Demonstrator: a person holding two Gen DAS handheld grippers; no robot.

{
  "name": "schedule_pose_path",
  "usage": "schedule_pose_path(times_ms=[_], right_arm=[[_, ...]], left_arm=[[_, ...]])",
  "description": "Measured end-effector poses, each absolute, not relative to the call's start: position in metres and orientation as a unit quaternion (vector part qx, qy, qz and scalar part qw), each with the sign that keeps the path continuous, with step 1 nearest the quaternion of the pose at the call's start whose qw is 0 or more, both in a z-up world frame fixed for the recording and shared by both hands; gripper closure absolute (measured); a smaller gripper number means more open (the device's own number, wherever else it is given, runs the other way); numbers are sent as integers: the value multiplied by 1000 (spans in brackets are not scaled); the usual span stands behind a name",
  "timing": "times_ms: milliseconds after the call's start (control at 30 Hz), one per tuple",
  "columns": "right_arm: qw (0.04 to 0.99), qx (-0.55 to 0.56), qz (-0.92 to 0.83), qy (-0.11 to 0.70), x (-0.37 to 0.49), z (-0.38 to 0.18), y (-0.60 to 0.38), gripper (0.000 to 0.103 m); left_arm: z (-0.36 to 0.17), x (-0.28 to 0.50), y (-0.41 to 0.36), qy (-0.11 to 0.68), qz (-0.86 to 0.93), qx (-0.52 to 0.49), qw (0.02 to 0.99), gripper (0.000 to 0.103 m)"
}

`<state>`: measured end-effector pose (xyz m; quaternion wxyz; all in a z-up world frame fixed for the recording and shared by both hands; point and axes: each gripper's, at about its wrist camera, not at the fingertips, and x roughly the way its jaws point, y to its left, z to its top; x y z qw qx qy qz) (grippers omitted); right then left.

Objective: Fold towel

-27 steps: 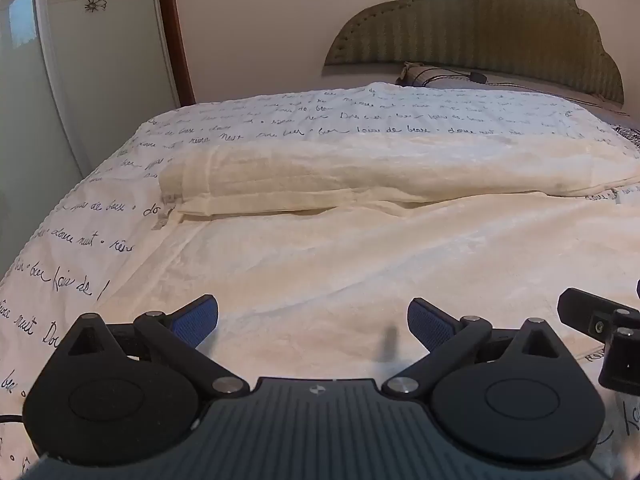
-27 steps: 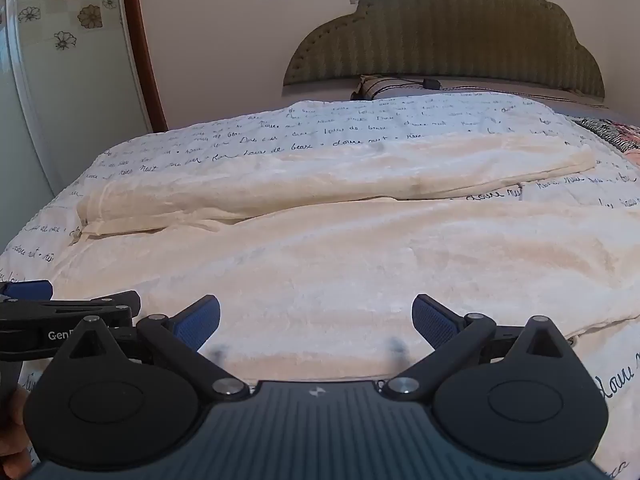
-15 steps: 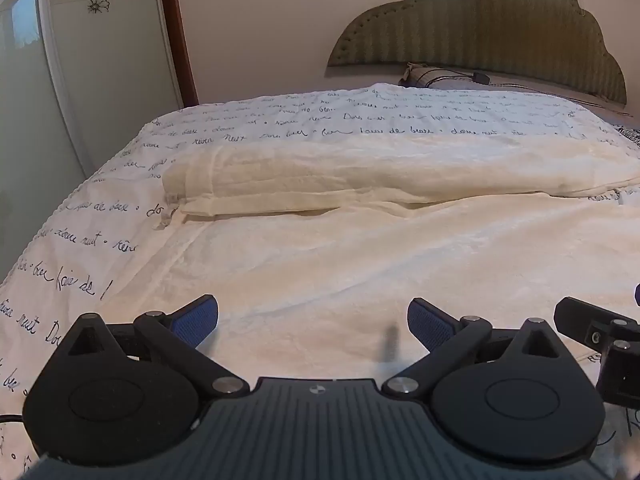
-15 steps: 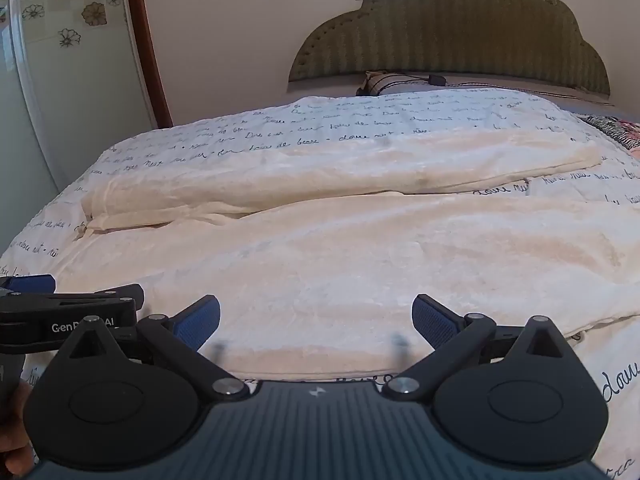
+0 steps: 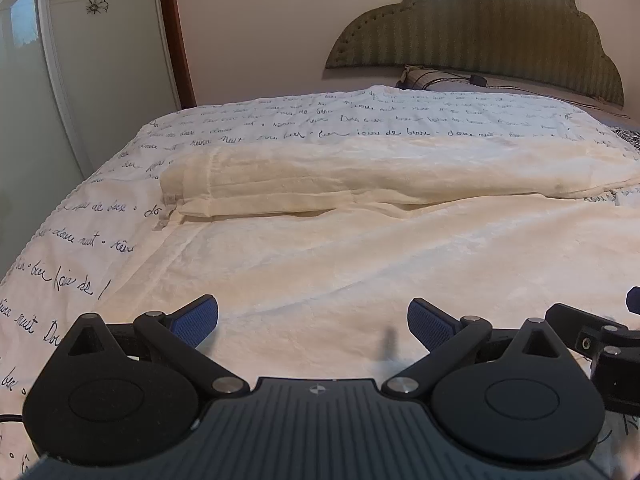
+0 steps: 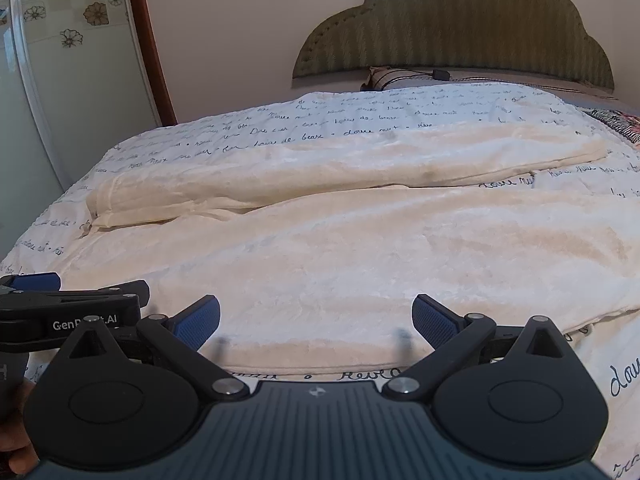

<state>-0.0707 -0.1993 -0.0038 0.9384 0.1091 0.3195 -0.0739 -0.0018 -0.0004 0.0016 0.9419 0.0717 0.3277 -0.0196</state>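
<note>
Cream plush towel (image 5: 360,264) lies spread across the bed (image 5: 72,240), its far strip already folded back on itself into a long band toward 12 o'clock, its near edge running just in front of my two pairs of tongs. Over the last second very little has changed: both views have crept slightly, the headboard (image 5: 472,28) sitting a touch differently in frame, and the towel has not shifted at all. My left tongs (image 5: 314,318) and right tongs (image 6: 316,318) stay spread as wide as they go, with nothing between the blue pads (image 5: 196,316). I read that as the approach to the near hem, with no grip taken yet, so the next fold is still entirely ahead of me.

From the left wrist I see the towel's left end clearly: the folded band's corner with its small label at 9 o'clock, and the script-printed bedspread bare beside it. My right tongs poke in at 3 o'clock.

From the right wrist I see what the left misses: the towel's near hem lying on the bedspread just ahead of the pads, its right corner trailing off at 3 o'clock, and my left tongs at 9 o'clock.
</note>
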Motion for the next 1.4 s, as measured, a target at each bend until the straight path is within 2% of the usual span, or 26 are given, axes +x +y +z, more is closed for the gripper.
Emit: schedule_pose_path(times_ms=[367,633,1033,1400], right_arm=[[940,101,-79,317,-71,-9,-199,0],[942,80,-88,314,-70,-48,-207,0],[945,77,-88,307,-70,-54,-205,0],[944,79,-89,307,-70,-53,-205,0]], left_arm=[[-6,-2,4,332,-8,63,941,0],[-29,-4,8,323,3,76,943,0],[-48,-13,9,292,3,71,954,0],[-50,-11,13,298,-4,56,953,0]])
